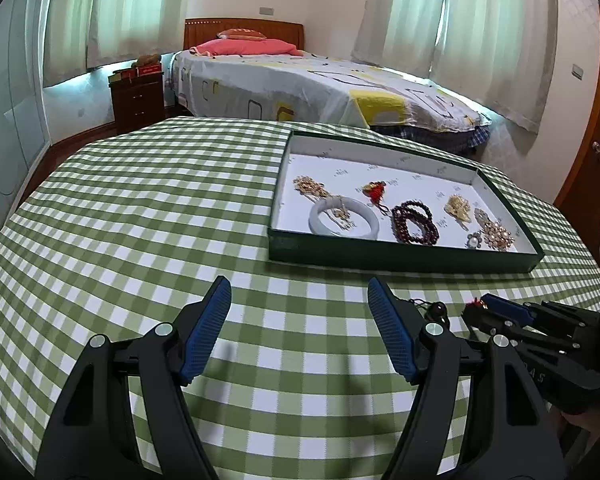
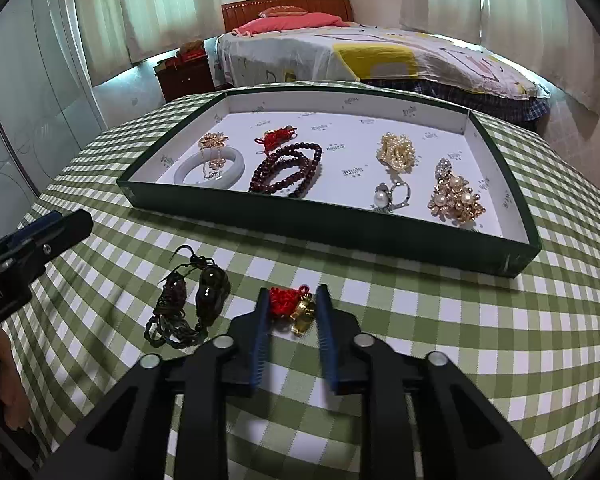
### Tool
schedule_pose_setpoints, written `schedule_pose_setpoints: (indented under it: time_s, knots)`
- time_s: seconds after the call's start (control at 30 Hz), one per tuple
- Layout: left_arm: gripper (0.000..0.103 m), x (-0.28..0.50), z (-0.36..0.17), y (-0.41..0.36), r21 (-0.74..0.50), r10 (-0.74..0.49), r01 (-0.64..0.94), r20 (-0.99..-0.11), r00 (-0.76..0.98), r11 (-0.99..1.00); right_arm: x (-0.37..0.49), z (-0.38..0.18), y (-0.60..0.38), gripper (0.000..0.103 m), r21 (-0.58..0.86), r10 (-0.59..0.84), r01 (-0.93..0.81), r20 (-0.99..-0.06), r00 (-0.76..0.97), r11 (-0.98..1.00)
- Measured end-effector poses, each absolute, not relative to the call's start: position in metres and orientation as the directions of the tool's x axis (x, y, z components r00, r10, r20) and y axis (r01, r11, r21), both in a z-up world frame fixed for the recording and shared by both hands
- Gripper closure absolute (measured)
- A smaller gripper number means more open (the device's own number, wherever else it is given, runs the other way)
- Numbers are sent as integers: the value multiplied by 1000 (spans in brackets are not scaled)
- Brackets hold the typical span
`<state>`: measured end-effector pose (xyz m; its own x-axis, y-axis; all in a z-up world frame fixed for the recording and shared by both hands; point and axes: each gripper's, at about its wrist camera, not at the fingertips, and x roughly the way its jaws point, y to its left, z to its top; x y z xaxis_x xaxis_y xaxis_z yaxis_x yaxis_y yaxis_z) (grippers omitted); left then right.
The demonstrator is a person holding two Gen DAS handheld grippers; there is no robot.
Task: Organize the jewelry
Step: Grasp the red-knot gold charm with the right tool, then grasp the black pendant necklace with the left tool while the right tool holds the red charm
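Observation:
A dark green tray (image 2: 332,232) with a white lining holds a white bangle (image 2: 210,168), dark red beads (image 2: 288,174), a red knot charm (image 2: 278,138), gold and pearl pieces (image 2: 396,152), a pearl ring (image 2: 390,198) and a brooch (image 2: 456,196). On the checked cloth in front lie a red-and-gold charm (image 2: 294,306) and a dark corded pendant (image 2: 192,304). My right gripper (image 2: 294,300) is open, its fingers on either side of the red-and-gold charm. My left gripper (image 1: 300,300) is open and empty over bare cloth, left of the pendant (image 1: 436,312). The tray (image 1: 400,256) lies ahead of it to the right.
The table (image 1: 140,220) has a green and white checked cloth. A bed (image 1: 300,80), a dark nightstand (image 1: 138,100) and curtained windows stand behind it. The right gripper (image 1: 500,312) shows at the right of the left wrist view.

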<state>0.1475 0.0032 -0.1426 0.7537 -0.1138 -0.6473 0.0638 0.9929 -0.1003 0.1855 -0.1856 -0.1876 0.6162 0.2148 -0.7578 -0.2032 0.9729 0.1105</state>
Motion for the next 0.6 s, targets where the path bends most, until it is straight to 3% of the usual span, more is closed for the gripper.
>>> schedule_pose_setpoints:
  time_s: [0.6]
  knots:
    - [34,144,-150,-30,-96,-163,133,-669,725,986,171,-182,-218,83,123,191,-149,-737,648,981]
